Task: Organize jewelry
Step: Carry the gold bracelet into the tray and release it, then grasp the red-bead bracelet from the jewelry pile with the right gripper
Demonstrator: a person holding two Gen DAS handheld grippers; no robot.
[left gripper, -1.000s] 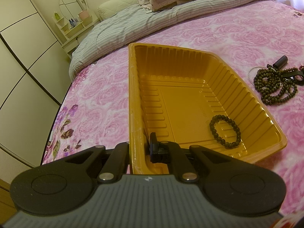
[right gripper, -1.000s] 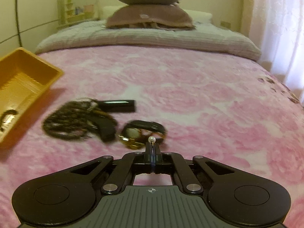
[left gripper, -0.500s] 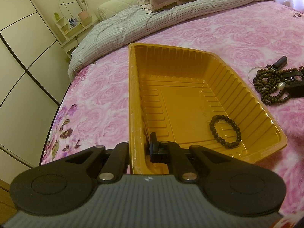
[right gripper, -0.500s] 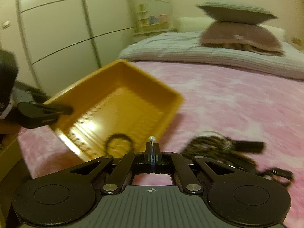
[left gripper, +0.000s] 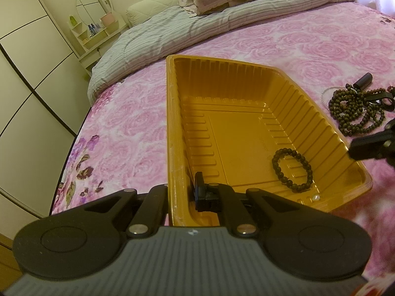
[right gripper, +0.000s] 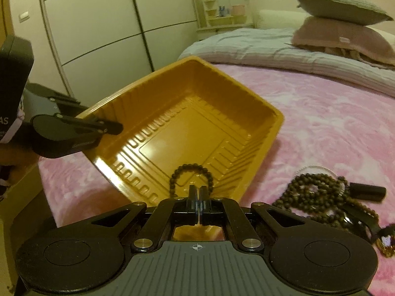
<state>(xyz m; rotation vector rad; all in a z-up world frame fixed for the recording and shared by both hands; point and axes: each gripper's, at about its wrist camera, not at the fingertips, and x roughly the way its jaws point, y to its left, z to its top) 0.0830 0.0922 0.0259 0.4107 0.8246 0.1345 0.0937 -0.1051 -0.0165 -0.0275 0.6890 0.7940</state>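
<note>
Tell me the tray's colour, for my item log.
The tray is orange-yellow plastic with ribbed walls, clearest in the left wrist view.
</note>
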